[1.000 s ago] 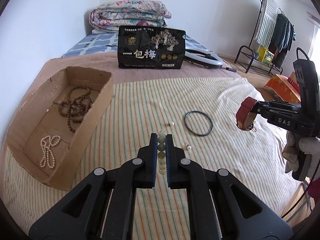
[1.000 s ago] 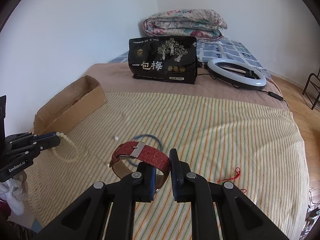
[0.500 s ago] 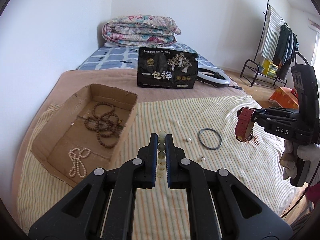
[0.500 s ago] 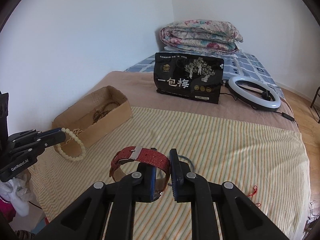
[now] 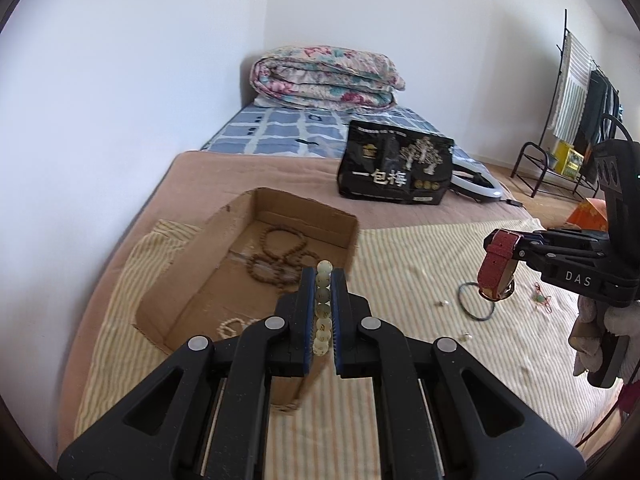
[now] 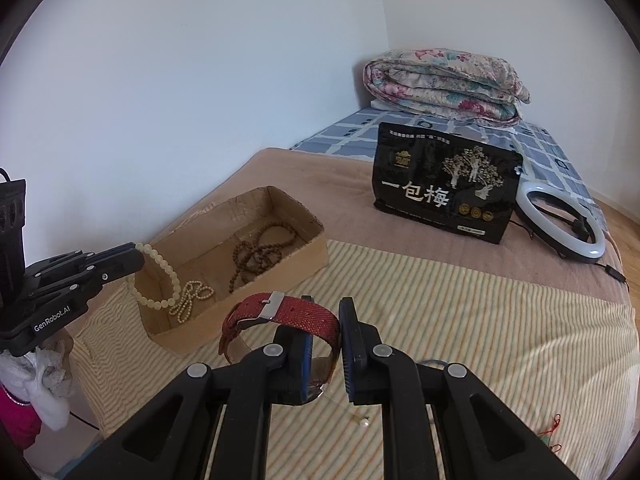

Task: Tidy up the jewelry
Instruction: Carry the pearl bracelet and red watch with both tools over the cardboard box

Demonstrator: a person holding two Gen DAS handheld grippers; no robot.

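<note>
My left gripper (image 5: 322,280) is shut on a pale bead bracelet (image 5: 323,308) and holds it in the air at the near right edge of the cardboard box (image 5: 192,280). From the right wrist view that bracelet (image 6: 154,276) hangs over the box's near end (image 6: 276,276). The box holds a brown bead necklace (image 5: 276,256) and a pearl strand (image 6: 190,300). My right gripper (image 6: 325,328) is shut on a red watch (image 6: 288,314), held above the striped cloth to the right of the box; it also shows in the left wrist view (image 5: 498,268).
On the striped cloth (image 5: 400,248) lie a dark ring bangle (image 5: 476,306), small pearl earrings (image 5: 442,303) and a red string piece (image 5: 540,300). A black snack bag (image 6: 444,188), a ring light (image 6: 560,220) and a folded quilt (image 6: 444,80) lie behind. A clothes rack (image 5: 576,100) stands at far right.
Both grippers rose and moved left toward the box. The bead bracelet now hangs at the box's edge, and the watch has come nearer the box.
</note>
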